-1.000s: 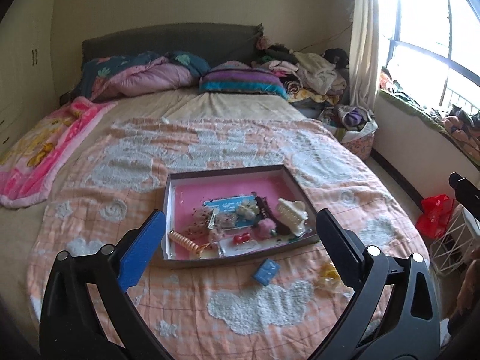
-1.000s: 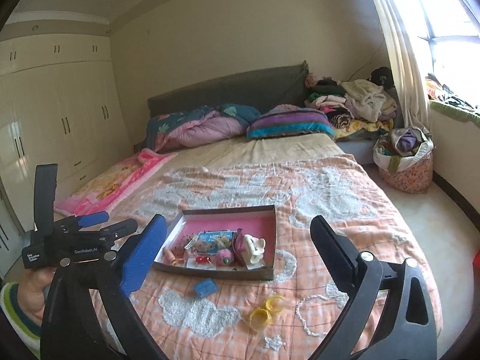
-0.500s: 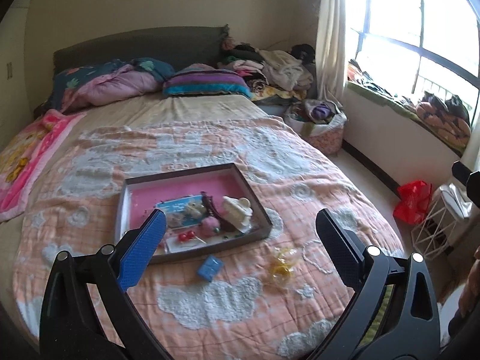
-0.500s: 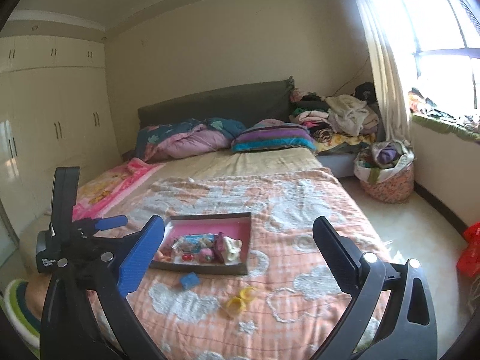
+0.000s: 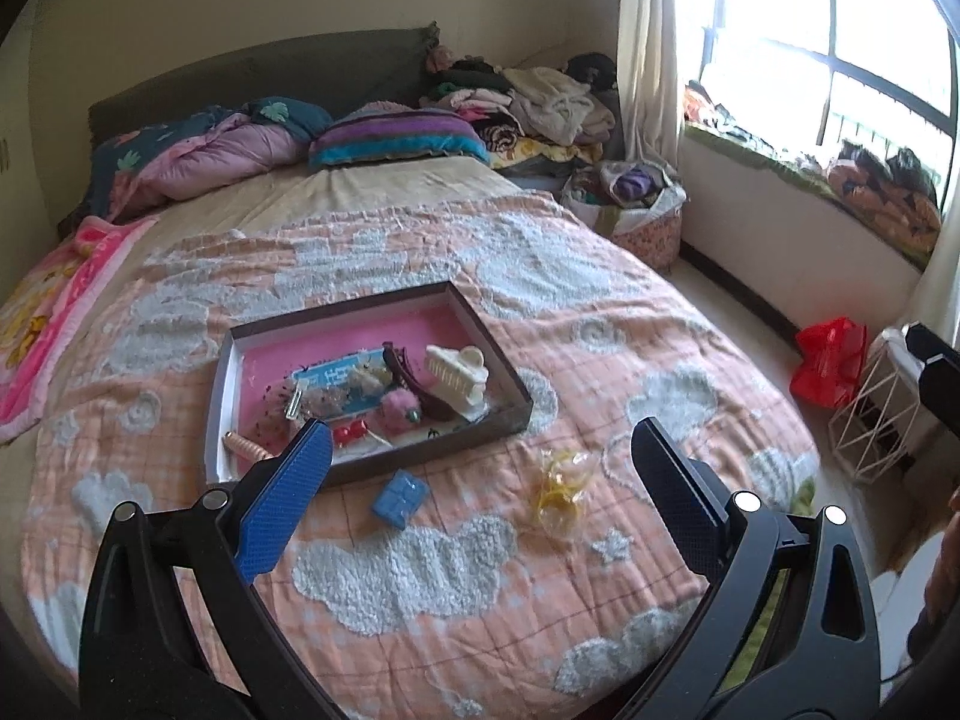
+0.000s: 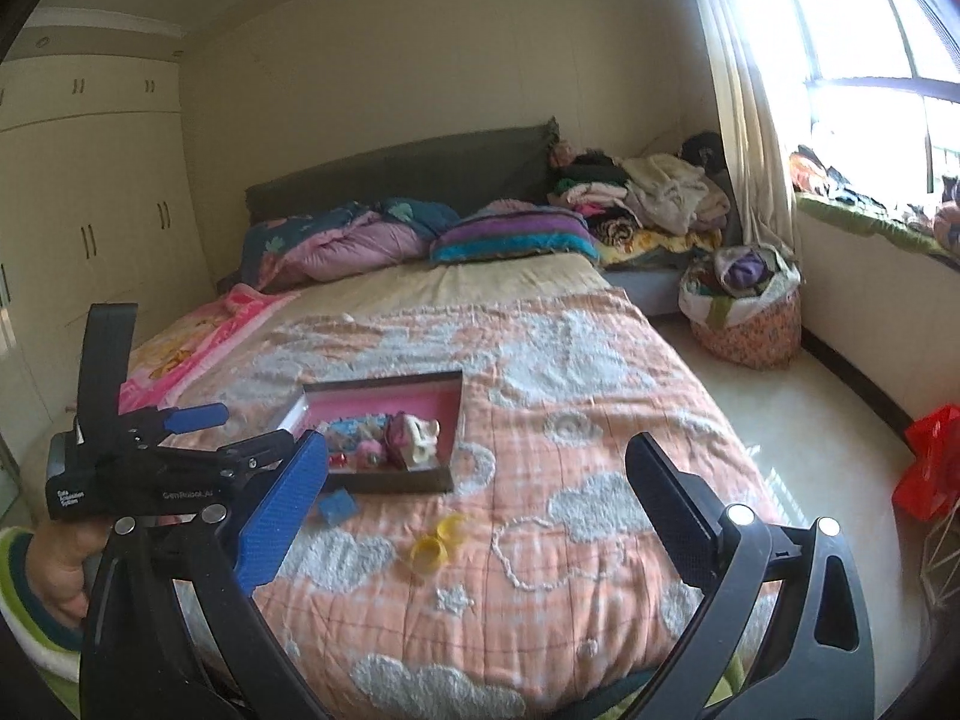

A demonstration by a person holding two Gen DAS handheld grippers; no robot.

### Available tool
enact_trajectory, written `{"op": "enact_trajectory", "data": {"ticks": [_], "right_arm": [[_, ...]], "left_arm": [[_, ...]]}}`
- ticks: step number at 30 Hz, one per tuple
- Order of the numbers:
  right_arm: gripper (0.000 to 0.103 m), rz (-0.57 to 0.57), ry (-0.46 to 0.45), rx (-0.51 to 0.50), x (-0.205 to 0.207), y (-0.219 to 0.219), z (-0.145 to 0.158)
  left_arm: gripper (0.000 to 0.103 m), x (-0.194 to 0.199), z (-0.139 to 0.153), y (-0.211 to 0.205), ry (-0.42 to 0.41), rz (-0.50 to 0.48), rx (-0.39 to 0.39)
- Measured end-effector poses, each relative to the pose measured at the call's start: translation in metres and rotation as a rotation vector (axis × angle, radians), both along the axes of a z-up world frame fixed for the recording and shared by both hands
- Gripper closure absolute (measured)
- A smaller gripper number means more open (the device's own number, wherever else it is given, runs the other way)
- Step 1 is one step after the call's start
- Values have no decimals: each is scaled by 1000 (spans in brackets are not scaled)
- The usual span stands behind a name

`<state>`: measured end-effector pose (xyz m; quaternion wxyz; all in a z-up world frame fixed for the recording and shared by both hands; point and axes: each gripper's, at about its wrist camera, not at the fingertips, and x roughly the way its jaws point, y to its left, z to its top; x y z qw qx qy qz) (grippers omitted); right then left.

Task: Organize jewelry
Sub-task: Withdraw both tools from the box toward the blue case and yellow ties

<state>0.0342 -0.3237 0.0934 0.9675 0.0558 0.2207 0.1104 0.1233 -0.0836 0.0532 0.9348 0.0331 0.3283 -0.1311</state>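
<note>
A shallow tray with a pink lining lies on the orange bedspread. It holds a white claw clip, a pink pompom, a coiled hair tie and other small pieces. In front of it on the bedspread lie a small blue box and a bundle of yellow hair rings. My left gripper hovers open over the tray's near edge. My right gripper is open and stands farther back; its view shows the tray, the blue box, the yellow rings and the left gripper.
Quilts and a striped pillow lie at the headboard, beside a clothes pile. On the floor to the right are a fabric basket, a red bag and a white wire stand. Wardrobes line the left wall. A hand holds the left gripper.
The left view has swung right, so the tray sits further left in it. The right gripper has drawn back from the bed. Both grippers stay open.
</note>
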Motion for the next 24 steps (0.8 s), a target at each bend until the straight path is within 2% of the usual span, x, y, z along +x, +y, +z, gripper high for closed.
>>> {"op": "enact_trajectory", "data": {"ticks": [10, 24], "right_arm": [[4, 3, 68, 12, 15, 1, -26], [4, 63, 212, -5, 45, 23, -78]], "left_arm": [[10, 4, -23, 0, 43, -8, 11], [10, 18, -76, 15, 141, 27, 70]]}}
